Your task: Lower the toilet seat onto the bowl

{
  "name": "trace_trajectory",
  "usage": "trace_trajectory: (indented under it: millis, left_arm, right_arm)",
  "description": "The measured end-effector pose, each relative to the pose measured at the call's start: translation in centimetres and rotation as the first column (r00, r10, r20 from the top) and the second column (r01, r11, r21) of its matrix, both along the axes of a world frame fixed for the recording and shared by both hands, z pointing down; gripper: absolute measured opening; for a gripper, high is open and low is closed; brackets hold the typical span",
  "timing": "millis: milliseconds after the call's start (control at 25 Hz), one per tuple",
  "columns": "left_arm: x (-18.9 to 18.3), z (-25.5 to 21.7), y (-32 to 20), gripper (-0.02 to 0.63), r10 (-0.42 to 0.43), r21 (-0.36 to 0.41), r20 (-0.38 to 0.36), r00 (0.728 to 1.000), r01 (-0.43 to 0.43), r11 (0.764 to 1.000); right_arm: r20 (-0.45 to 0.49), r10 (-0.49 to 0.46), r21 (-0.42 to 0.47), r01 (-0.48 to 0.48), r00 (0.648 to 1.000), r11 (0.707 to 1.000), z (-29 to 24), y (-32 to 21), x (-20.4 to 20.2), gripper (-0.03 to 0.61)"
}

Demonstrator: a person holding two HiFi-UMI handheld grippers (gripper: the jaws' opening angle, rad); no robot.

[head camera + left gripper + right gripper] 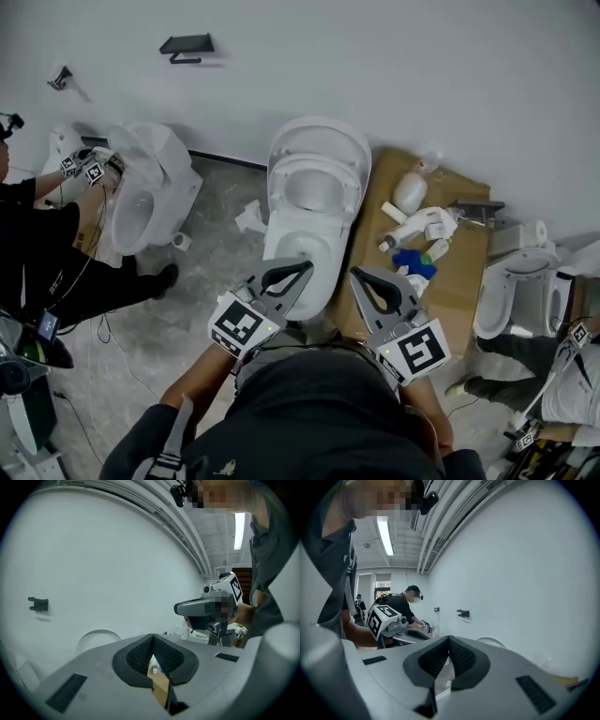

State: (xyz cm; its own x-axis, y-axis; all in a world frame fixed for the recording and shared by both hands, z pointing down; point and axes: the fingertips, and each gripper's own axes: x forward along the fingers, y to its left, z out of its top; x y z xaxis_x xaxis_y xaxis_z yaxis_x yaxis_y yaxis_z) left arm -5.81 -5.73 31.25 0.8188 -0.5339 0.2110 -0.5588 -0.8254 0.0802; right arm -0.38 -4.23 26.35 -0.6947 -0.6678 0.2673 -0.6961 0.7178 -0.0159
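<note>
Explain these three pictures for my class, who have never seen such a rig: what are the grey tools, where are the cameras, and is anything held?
No robot here: a person holds a two-jaw gripper in each hand. The head view comes from a camera on the person's head, looking down on the left gripper and right gripper before a white toilet, whose seat stands raised. Each of the other two cameras rides on one gripper and looks along its jaws. Both grippers are shut and hold nothing. Beside the toilet, a cardboard sheet carries white bottles. Nearby, other people work at other toilets.
</note>
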Motion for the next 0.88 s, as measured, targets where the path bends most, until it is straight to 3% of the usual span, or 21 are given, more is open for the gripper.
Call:
trace_trajectory:
  millis: [200,480,880]
  left_arm:
    - [1.7,-0.6,-0.4,0.003,-0.021,-0.010,-0.017,1.000,0.020,1.000]
    - [5.5,0.4,-2.1,0.003,0.027,0.000,0.020,0.999,-0.027,1.000]
    - [5.4,3.4,-7.4,0.003,-0.003,-0.016,0.078,0.997,0.004,1.000]
  right_arm:
    - [-0.014,0.009,-0.029,-0.010,1.000,1.000,0.7,0.4,2.6,0.008]
    - [-0.001,0.039,-0.081,-0.039,0.999,0.996,2.5,-0.2,5.2,0.008]
    - [-0.009,0.114,-0.130,-0.114,0.993,0.985,4.2,-0.1,8.3,0.008]
